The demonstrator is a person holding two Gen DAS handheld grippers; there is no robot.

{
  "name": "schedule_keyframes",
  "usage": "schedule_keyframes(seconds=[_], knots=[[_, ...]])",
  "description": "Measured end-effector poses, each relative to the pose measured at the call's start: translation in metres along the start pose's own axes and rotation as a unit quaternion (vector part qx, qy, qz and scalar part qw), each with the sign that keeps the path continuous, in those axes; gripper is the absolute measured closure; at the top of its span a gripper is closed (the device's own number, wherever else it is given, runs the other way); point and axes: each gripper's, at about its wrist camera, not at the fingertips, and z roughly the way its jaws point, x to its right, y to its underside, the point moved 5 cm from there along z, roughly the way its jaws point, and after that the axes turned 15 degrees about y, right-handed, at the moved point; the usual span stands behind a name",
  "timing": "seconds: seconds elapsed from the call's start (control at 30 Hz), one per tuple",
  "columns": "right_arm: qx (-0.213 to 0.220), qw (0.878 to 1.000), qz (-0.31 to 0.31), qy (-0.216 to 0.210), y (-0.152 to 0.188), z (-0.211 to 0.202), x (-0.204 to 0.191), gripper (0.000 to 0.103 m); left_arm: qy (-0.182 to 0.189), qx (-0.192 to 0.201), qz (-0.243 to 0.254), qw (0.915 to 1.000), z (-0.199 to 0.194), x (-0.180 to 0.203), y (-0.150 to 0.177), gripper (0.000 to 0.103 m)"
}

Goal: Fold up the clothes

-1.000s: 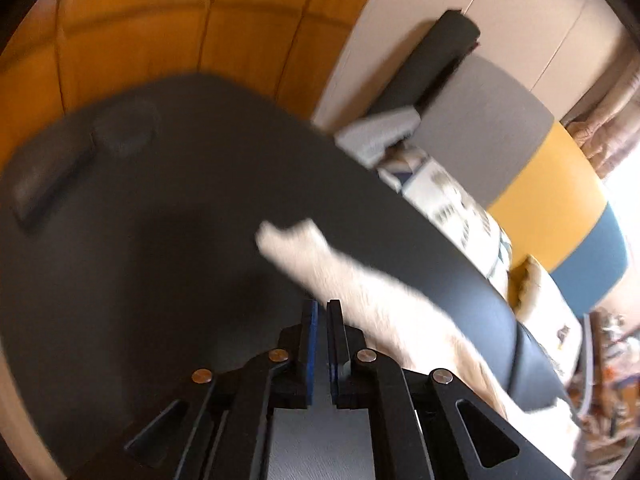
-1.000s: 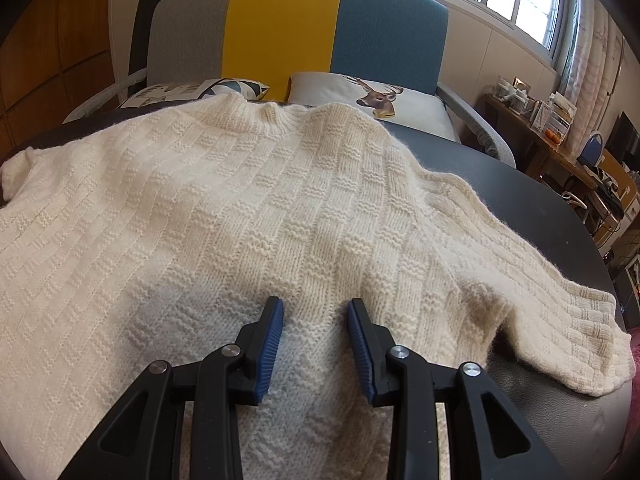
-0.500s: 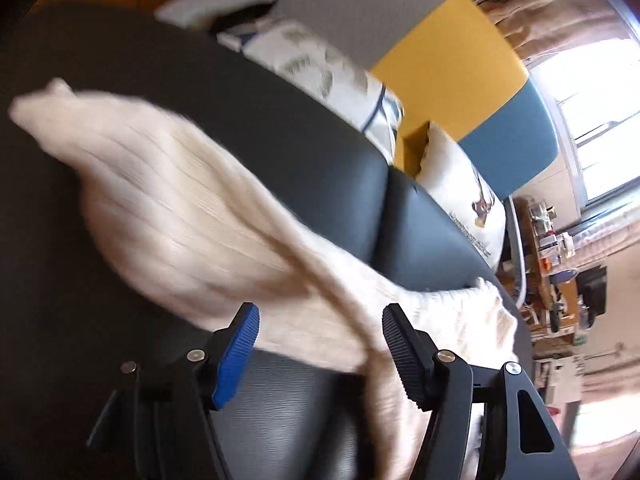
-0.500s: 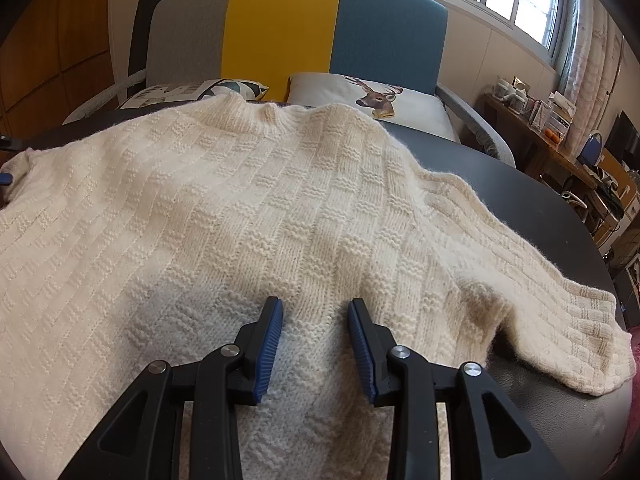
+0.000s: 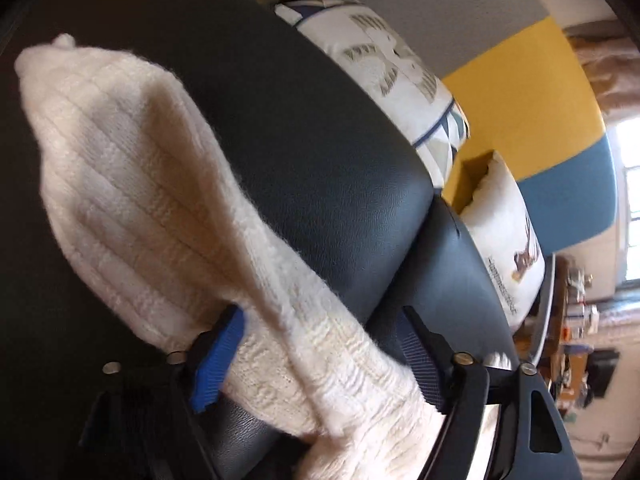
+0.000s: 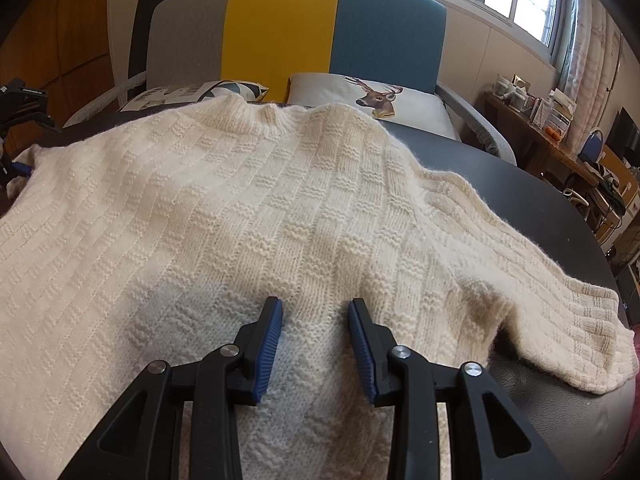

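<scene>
1. Sweater [image 6: 248,216], one cream knitted garment, lay spread flat across one dark padded table [image 6: 520,168], collar at the far edge; one sleeve [image 6: 560,300] ran out to the right.
2. Nearest, the right gripper [image 6: 315,340] stood above the sweater's lower body, its two blue-padded fingers [image 6: 267,346] a moderate gap apart, clamping nothing; whether the tips touched the knit could not be told.
3. At the left side, the left gripper [image 5: 320,354] had its two fingers spread wide with the other sleeve [image 5: 160,200] lying between them, the left pad [image 5: 218,360] against the knit, not clamped.
4. Beyond the table stood one sofa [image 6: 280,32] in grey, yellow and blue, with two cushions [image 6: 372,96] on it.
</scene>
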Motion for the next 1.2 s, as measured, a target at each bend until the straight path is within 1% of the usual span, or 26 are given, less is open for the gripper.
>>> schedule_keyframes(seconds=[0.03, 0.07, 0.1, 0.17, 0.23, 0.27, 0.33, 0.43, 0.47, 0.5, 0.53, 0.57, 0.63, 0.7, 0.8, 0.83, 0.87, 0.9, 0.93, 0.97, 1.03, 1.07, 1.1, 1.13, 1.17, 1.2], knots=[[0.0, 1.0, 0.0, 0.0, 0.0, 0.0, 0.0, 0.069, -0.017, -0.001, 0.011, 0.9998, 0.0, 0.0, -0.001, 0.067], [0.0, 1.0, 0.001, -0.001, 0.0, -0.001, -0.001, 0.069, -0.029, -0.004, 0.018, 0.9994, 0.001, -0.002, -0.002, 0.076], [-0.001, 1.0, 0.001, -0.001, 0.0, -0.001, -0.001, 0.069, -0.027, -0.012, 0.022, 0.9993, 0.002, -0.003, -0.002, 0.083], [-0.001, 1.0, 0.003, -0.002, 0.0, -0.001, -0.002, 0.068, -0.026, -0.026, 0.039, 0.9985, 0.003, -0.005, -0.002, 0.085], [-0.001, 1.0, 0.003, -0.002, 0.001, -0.002, -0.003, 0.068, -0.034, -0.038, 0.059, 0.9969, 0.001, -0.005, 0.0, 0.088], [-0.001, 1.0, 0.003, -0.001, 0.001, -0.002, -0.003, 0.068, -0.029, -0.04, 0.058, 0.9971, -0.001, -0.005, -0.001, 0.088], [-0.001, 1.0, 0.003, -0.001, 0.001, -0.002, -0.003, 0.068, -0.015, -0.048, 0.036, 0.9981, -0.005, -0.011, -0.002, 0.088], [-0.002, 1.0, 0.005, -0.003, 0.001, -0.002, -0.003, 0.068, -0.003, -0.087, -0.014, 0.9961, -0.002, -0.02, -0.003, 0.087], [-0.002, 1.0, 0.005, -0.003, 0.0, -0.002, -0.003, 0.068, 0.008, -0.079, -0.017, 0.9967, -0.007, -0.019, -0.006, 0.087], [-0.002, 1.0, 0.005, -0.003, 0.0, -0.002, -0.003, 0.068, 0.017, -0.071, -0.021, 0.9971, -0.011, -0.019, -0.009, 0.083], [-0.002, 1.0, 0.005, -0.003, 0.001, -0.002, -0.003, 0.068, 0.017, -0.068, -0.023, 0.9973, -0.01, -0.019, -0.01, 0.072], [-0.002, 1.0, 0.005, -0.003, 0.001, -0.002, -0.003, 0.068, 0.016, -0.064, -0.026, 0.9975, -0.01, -0.019, -0.011, 0.065], [-0.002, 1.0, 0.004, -0.002, 0.001, -0.002, -0.003, 0.068, 0.015, -0.058, -0.031, 0.9977, -0.009, -0.02, -0.014, 0.037], [-0.002, 1.0, 0.004, -0.003, 0.0, -0.002, -0.003, 0.068, 0.015, -0.051, -0.036, 0.9979, -0.008, -0.02, -0.016, 0.028], [-0.002, 1.0, 0.005, -0.004, 0.0, -0.002, -0.003, 0.068, 0.014, -0.041, -0.043, 0.9981, -0.006, -0.021, -0.02, 0.028], [-0.002, 1.0, 0.005, -0.004, 0.0, -0.002, -0.003, 0.068, 0.013, -0.038, -0.046, 0.9982, -0.006, -0.022, -0.021, 0.031], [-0.002, 1.0, 0.005, -0.004, 0.0, -0.002, -0.003, 0.068, 0.013, -0.035, -0.048, 0.9982, -0.005, -0.022, -0.022, 0.04], [-0.002, 1.0, 0.006, -0.004, 0.0, -0.002, -0.003, 0.068, 0.012, -0.031, -0.048, 0.9983, -0.005, -0.022, -0.023, 0.075], [-0.002, 1.0, 0.007, -0.005, 0.0, -0.002, -0.002, 0.068, 0.01, -0.024, -0.034, 0.9991, -0.005, -0.021, -0.023, 0.092], [-0.002, 1.0, 0.008, -0.006, 0.0, -0.002, -0.002, 0.068, 0.011, -0.017, -0.021, 0.9996, -0.006, -0.019, -0.023, 0.092], [-0.003, 1.0, 0.009, -0.008, 0.0, -0.002, -0.002, 0.068, 0.055, 0.005, -0.001, 0.9985, -0.013, -0.013, -0.023, 0.093], [-0.003, 1.0, 0.009, -0.008, 0.0, -0.002, -0.002, 0.068, 0.085, 0.016, 0.017, 0.9961, -0.021, -0.006, -0.024, 0.093], [-0.003, 1.0, 0.009, -0.008, 0.0, -0.002, -0.002, 0.068, 0.126, 0.027, 0.035, 0.991, -0.029, 0.003, -0.026, 0.093], [-0.003, 1.0, 0.009, -0.008, 0.0, -0.002, -0.002, 0.068, 0.169, 0.039, 0.055, 0.9834, -0.04, 0.011, -0.027, 0.094], [-0.003, 1.0, 0.008, -0.008, -0.001, -0.001, -0.002, 0.068, 0.216, 0.055, 0.08, 0.9715, -0.056, 0.02, -0.026, 0.094], [-0.003, 1.0, 0.008, -0.008, -0.001, -0.002, -0.002, 0.068, 0.253, 0.061, 0.101, 0.9601, -0.069, 0.024, -0.022, 0.094]])
